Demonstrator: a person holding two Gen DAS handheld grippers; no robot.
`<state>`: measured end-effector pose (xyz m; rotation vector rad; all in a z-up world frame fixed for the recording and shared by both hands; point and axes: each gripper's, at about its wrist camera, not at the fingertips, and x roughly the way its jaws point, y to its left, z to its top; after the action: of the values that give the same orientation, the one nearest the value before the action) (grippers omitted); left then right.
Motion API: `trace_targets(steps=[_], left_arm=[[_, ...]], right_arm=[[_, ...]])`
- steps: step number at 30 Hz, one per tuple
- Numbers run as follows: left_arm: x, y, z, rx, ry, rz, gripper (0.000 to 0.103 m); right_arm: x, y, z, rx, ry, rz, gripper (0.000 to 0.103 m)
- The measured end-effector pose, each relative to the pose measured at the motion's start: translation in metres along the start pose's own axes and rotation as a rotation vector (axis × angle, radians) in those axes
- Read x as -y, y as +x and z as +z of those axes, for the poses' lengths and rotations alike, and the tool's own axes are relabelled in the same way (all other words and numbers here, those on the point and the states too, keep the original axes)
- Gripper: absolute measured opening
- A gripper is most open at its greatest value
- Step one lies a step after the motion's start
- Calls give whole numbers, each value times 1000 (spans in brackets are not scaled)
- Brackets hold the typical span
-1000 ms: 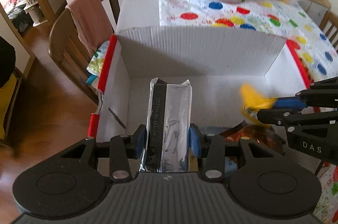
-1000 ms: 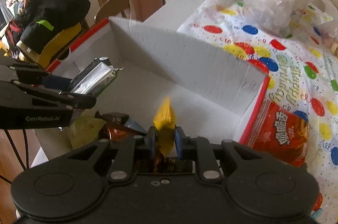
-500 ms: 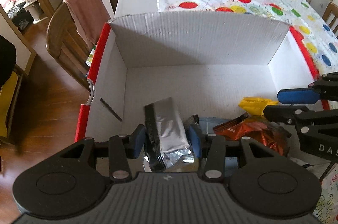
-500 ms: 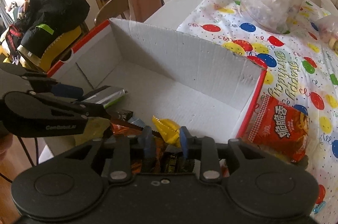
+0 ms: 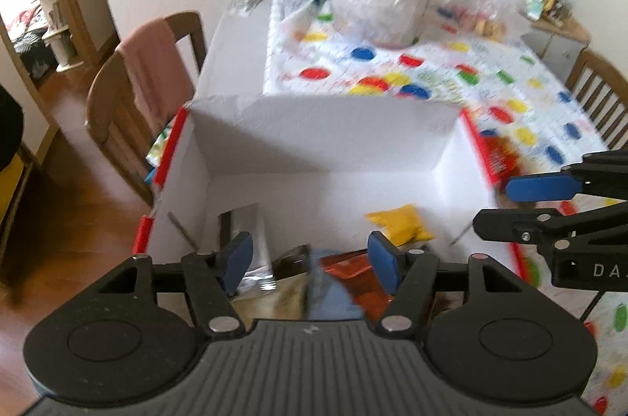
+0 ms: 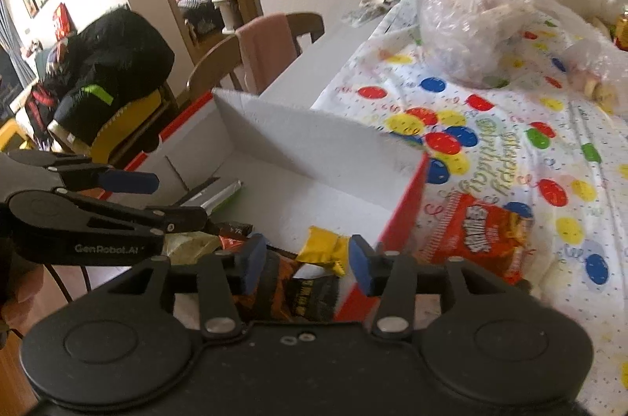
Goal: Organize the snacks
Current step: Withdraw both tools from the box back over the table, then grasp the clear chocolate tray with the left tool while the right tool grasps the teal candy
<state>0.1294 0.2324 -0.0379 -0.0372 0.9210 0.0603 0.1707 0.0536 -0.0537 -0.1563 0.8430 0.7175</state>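
A silver foil packet point(image 5: 245, 231) lies flat in the white cardboard box point(image 5: 314, 125) by its left wall, and a small yellow packet point(image 5: 400, 221) lies near the right wall. Between them, at the box's near edge, orange, brown and blue packets point(image 5: 333, 274) pile together. A red snack bag point(image 6: 477, 235) lies on the table, just outside the box's right wall.

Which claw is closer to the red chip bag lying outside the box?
The right gripper. The red chip bag lies just beyond the box's red edge beside it. The left gripper sits over the box's other side, farther away.
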Motion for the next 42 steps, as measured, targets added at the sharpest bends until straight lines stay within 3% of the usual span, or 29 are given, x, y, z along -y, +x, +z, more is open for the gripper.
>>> trace_targets(steps=[13,17,23,31,39,42], left_arm=[[89,-31,18,137,22,-114,77],[118,-28,21,138,29,-149,78],[157,-18,25,128,30,-186,81],[204,15,19,55,44,-183,82],[239,61,5,-38,80,-162,82],[246,76,4,-62,87,-154,82]], right_arm=[[68,-79,-24,97,23,-28,78],[95,-94,-35,102,33,-55,83],[134,-109,-51,94,41,-90,100],[180,-108,-82,39,8,-103,102],[214,-74,-107,-62,-35,-65,102],[224,-58,-112,-101,-23,-59,97]])
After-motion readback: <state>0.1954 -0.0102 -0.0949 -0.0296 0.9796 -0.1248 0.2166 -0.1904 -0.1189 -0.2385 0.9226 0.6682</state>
